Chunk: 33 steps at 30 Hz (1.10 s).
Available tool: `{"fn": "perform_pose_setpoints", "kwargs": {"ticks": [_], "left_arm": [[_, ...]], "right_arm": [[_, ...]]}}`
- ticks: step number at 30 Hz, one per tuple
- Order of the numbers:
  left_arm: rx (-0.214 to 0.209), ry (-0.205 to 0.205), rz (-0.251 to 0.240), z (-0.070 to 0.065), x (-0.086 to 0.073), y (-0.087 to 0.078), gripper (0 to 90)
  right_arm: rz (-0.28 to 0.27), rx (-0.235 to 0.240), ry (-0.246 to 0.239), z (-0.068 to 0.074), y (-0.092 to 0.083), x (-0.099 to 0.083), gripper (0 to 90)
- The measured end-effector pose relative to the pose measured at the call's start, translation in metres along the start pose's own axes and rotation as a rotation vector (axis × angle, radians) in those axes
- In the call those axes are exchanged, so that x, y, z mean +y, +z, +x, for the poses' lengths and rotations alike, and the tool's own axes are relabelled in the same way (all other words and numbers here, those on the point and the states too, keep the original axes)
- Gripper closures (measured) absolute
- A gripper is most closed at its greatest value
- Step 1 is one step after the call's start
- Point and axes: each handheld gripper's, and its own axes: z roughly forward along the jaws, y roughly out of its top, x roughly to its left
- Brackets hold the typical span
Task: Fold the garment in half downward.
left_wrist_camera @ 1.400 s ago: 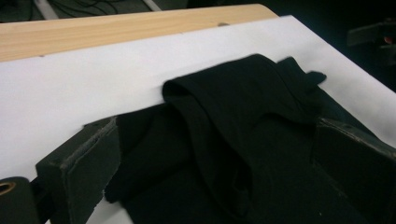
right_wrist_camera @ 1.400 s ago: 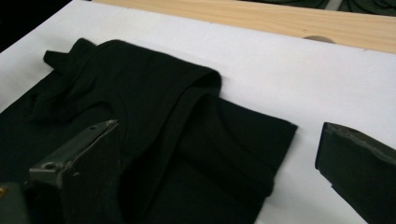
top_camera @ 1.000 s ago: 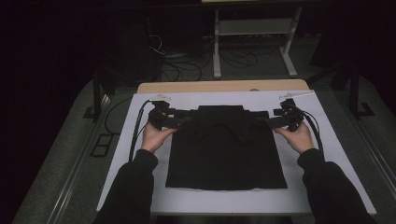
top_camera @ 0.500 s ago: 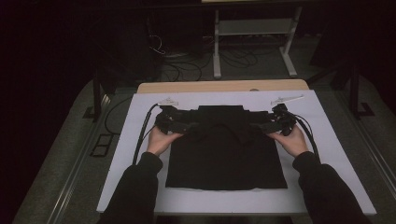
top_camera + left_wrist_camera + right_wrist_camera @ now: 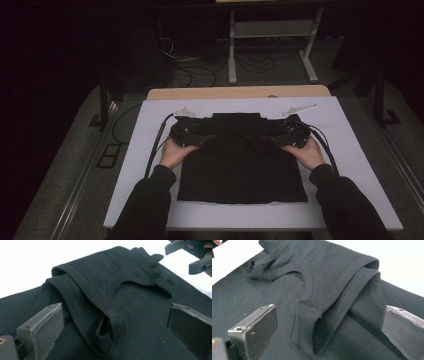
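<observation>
A black T-shirt (image 5: pixel 240 170) lies flat on the white board (image 5: pixel 150 145), with its top part folded down and the sleeves tucked inward. My left gripper (image 5: pixel 206 141) rests at the shirt's upper left, and my right gripper (image 5: pixel 271 140) rests at its upper right. In the left gripper view the left gripper (image 5: pixel 113 315) stands open over a folded sleeve hem (image 5: pixel 110 327), with nothing between its jaws. The right gripper (image 5: pixel 329 312) is likewise open over the other sleeve hem (image 5: pixel 322 332). The right gripper (image 5: pixel 192 255) also shows in the top corner of the left gripper view.
The white board sits on a wooden table (image 5: pixel 240 92). Cables (image 5: pixel 160 140) trail from each gripper across the board. Beyond the table stand a white metal frame (image 5: pixel 270 35) and loose floor cables (image 5: pixel 200 70). Bare board lies left, right and in front of the shirt.
Both grippers have shifted inward and a little toward the person, from the shirt's outer corners onto its upper part. The shirt's top now lies folded narrower.
</observation>
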Motion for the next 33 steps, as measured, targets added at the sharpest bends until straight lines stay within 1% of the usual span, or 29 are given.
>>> {"fn": "perform_pose_setpoints", "kwargs": {"ticks": [3,6,13,15,17,19,22,24,25,26,28,31,33], "left_arm": [[-0.007,-0.011,-0.007,0.001,-0.004,0.002,0.1],[-0.016,-0.013,0.004,0.0,-0.005,0.005,0.1],[-0.022,0.007,0.021,-0.004,-0.007,0.013,0.6],[-0.024,0.01,0.027,-0.004,-0.007,0.015,1.2],[-0.021,0.013,0.025,-0.005,-0.007,0.016,3.3],[-0.022,0.008,0.021,-0.005,-0.007,0.017,4.2],[-0.018,0.007,0.038,-0.005,-0.008,0.019,7.7],[-0.02,0.004,0.045,-0.003,-0.008,0.02,10.1],[-0.021,-0.005,0.044,-0.003,-0.009,0.021,11.4],[-0.025,-0.006,0.047,-0.002,-0.009,0.022,12.6],[-0.022,-0.003,0.054,-0.002,-0.01,0.023,14.1],[-0.023,0.009,0.063,-0.002,-0.011,0.026,20.1],[-0.021,0.007,0.065,-0.002,-0.011,0.027,23.0]], "right_arm": [[0.004,0.004,-0.009,0.002,0.002,0.0,0.6],[0.005,0.002,-0.02,0.004,0.005,0.0,1.5],[0.006,0.012,-0.033,0.008,0.009,-0.001,6.0],[0.007,0.014,-0.039,0.009,0.01,-0.001,8.4],[0.005,0.013,-0.044,0.01,0.01,-0.001,10.8],[0.003,0.019,-0.045,0.011,0.011,0.0,13.3],[0.009,0.015,-0.051,0.012,0.013,0.0,15.2],[0.01,0.014,-0.054,0.013,0.014,0.0,19.1],[0.011,0.014,-0.054,0.014,0.015,0.0,20.3],[0.015,0.015,-0.056,0.015,0.015,0.0,21.6],[0.019,0.012,-0.059,0.016,0.017,0.0,24.6],[0.031,0.013,-0.067,0.017,0.02,0.0,25.9],[0.037,0.013,-0.071,0.018,0.022,0.0,26.6]]}}
